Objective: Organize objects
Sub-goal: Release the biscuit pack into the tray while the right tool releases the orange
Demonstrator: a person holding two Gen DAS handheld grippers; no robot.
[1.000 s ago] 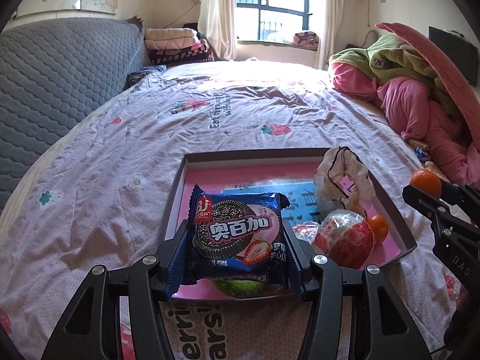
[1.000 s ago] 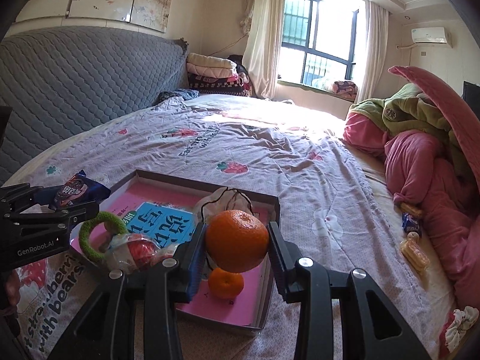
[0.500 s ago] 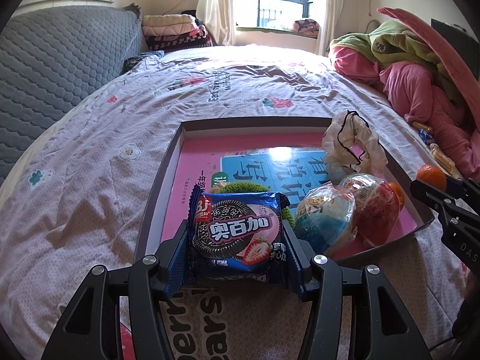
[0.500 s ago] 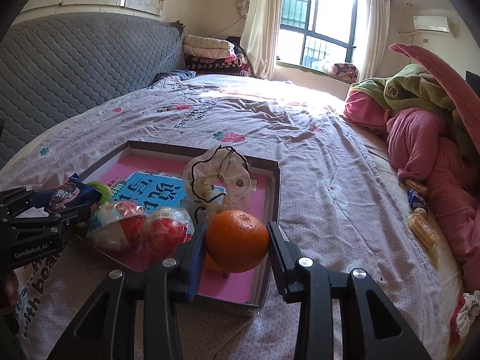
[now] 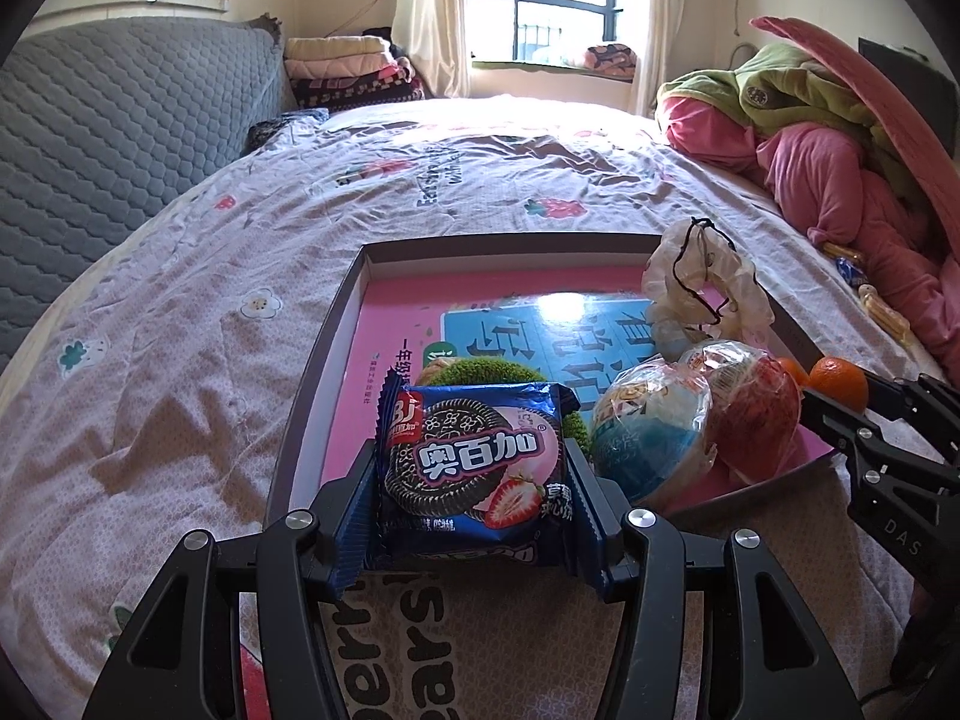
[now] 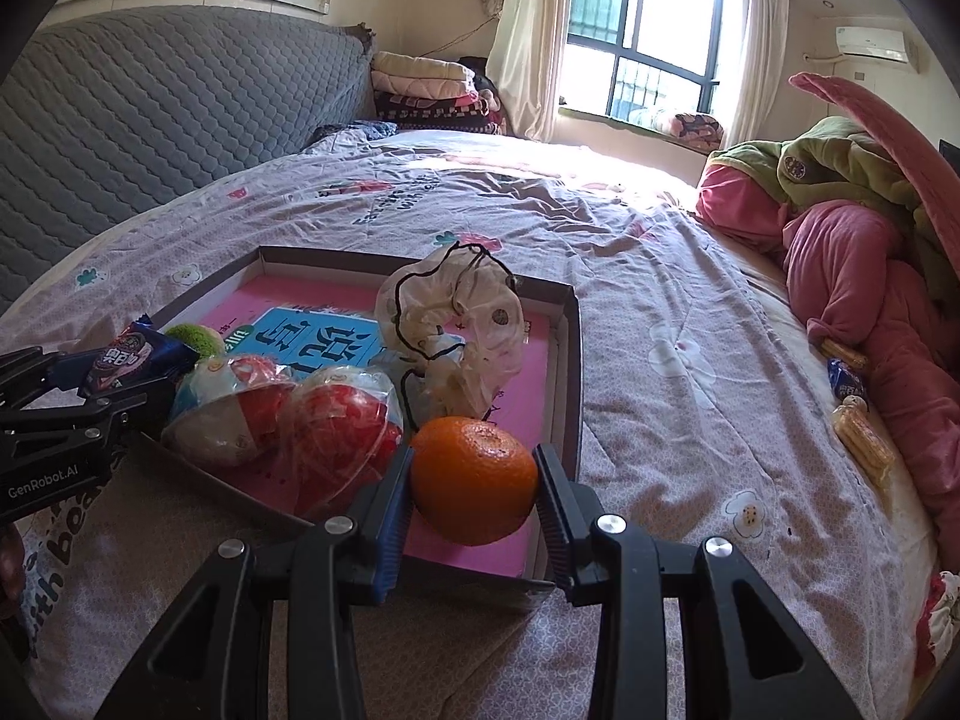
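Both claws are coming down toward the tray [image 5: 312, 372] on the bed [image 5: 180, 312], each carrying something. Compared with a second ago, the tray's contents are sitting larger and nearer in both views.

The left claw [image 5: 474, 480] is gripping the blue cookie packet [image 5: 474, 468] by its side edges, holding it over the near left corner of the tray, just in front of the green fuzzy ring [image 5: 486, 372]. The right claw [image 6: 474, 480] is clamping the large orange [image 6: 474, 480] between its blue pads, hanging over the tray's near right corner. A smaller orange that was showing under it earlier is now probably hidden behind the held fruit; in the left view a sliver of orange [image 5: 793, 369] is peeking out beside the wrapped red ball [image 5: 750, 414].

Neither item is resting on the tray floor yet, as far as I can judge. Both placements seem close: a little more lowering, then releasing, taking care not to nudge the wrapped balls or the plastic bag [image 6: 456, 330].
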